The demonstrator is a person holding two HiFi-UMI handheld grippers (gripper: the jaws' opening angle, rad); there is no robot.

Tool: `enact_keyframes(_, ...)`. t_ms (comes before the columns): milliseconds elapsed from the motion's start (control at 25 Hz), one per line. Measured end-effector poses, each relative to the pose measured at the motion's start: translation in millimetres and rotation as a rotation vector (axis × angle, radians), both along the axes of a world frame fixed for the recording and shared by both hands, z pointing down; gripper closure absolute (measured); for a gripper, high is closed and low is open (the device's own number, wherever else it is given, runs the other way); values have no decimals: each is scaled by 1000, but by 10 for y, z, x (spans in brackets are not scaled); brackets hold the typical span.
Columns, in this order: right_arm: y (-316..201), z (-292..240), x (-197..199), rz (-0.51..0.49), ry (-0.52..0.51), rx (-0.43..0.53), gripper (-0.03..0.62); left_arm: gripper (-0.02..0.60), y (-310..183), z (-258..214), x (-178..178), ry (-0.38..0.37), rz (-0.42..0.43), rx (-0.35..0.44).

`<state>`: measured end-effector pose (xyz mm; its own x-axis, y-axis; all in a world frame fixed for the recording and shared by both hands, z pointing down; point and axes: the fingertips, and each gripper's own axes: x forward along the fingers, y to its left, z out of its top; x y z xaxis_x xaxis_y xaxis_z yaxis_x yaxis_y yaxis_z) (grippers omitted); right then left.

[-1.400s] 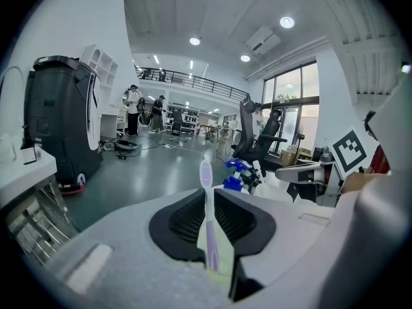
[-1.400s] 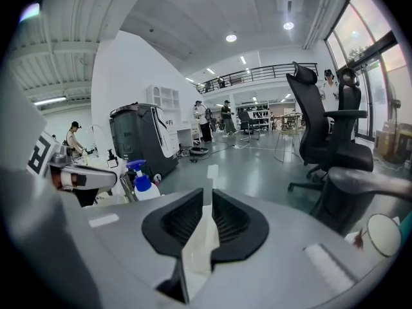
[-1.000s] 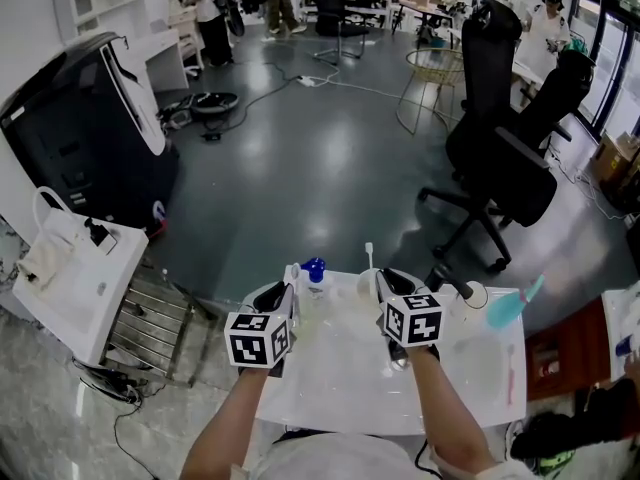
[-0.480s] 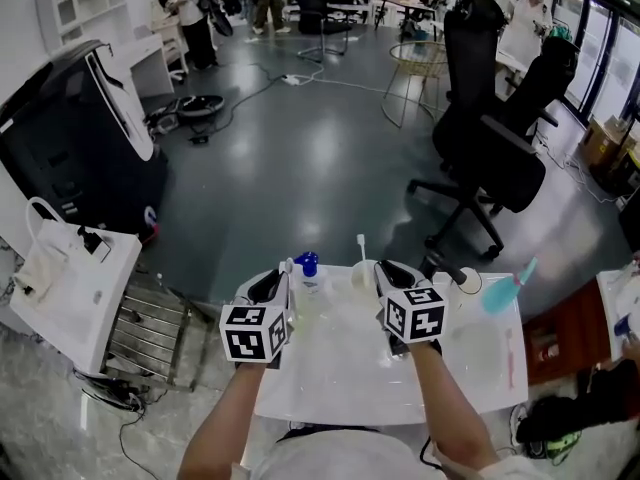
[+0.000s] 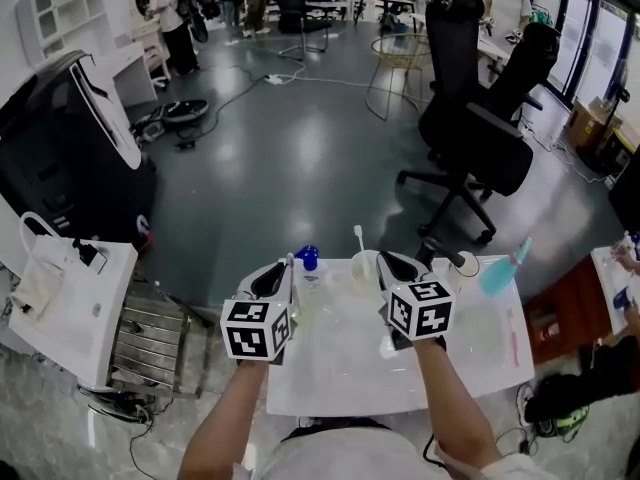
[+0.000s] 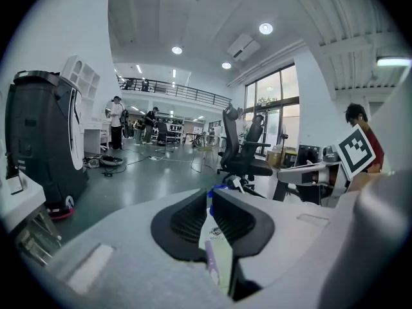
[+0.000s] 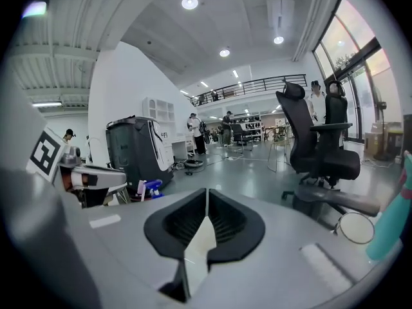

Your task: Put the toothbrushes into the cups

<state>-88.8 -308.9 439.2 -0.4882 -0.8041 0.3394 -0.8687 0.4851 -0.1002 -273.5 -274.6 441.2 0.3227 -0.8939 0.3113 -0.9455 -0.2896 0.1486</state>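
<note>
Noting a slim white plastic toothbrush (image 7: pixel 198 246) pinched in the right gripper (image 7: pixel 206 198), lately closing its jaws and now pressing them nearly together on the flat handle, above the white rectangular table (image 5: pixel 340 383). Noting a second, white-and-lilac plastic toothbrush (image 6: pixel 212 259) clamped likewise in the left gripper (image 6: pixel 209 201), jaws drawn tight on the thin handle.

Judging both brushes light, stiff and smooth, hence liable to pivot or slide in a pinch. Recommending a hold at mid-handle, across the flat faces, keeping the long axis upright for lowering.

Locating a white round cup (image 5: pixel 366 268) at the table's far edge, between the two claws, already carrying one upright white toothbrush (image 5: pixel 358 238). Locating another white-rimmed cup (image 5: pixel 467 265) further right.

Flagging a small blue-capped bottle (image 5: pixel 309 260) standing just beside the left claw's tip. Flagging also a teal plastic object (image 5: pixel 503 276) at the right edge, nature unclear, and a pink toothbrush (image 5: pixel 514 336) lying flat near it.

Judging the cups light enough to tip under a sideways knock. Advising a straight descent into the cup mouth, keeping clear of the standing brush and the bottle.
</note>
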Motion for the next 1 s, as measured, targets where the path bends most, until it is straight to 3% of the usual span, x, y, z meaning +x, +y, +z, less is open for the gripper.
enact_keyframes(440,235,-95,47,79,-19,21,591,578,80,-13,203,11,112,15)
enact_keyframes(1000,357,-153,462,109,-6,46,591,579,80,-133,647,-3,153,58)
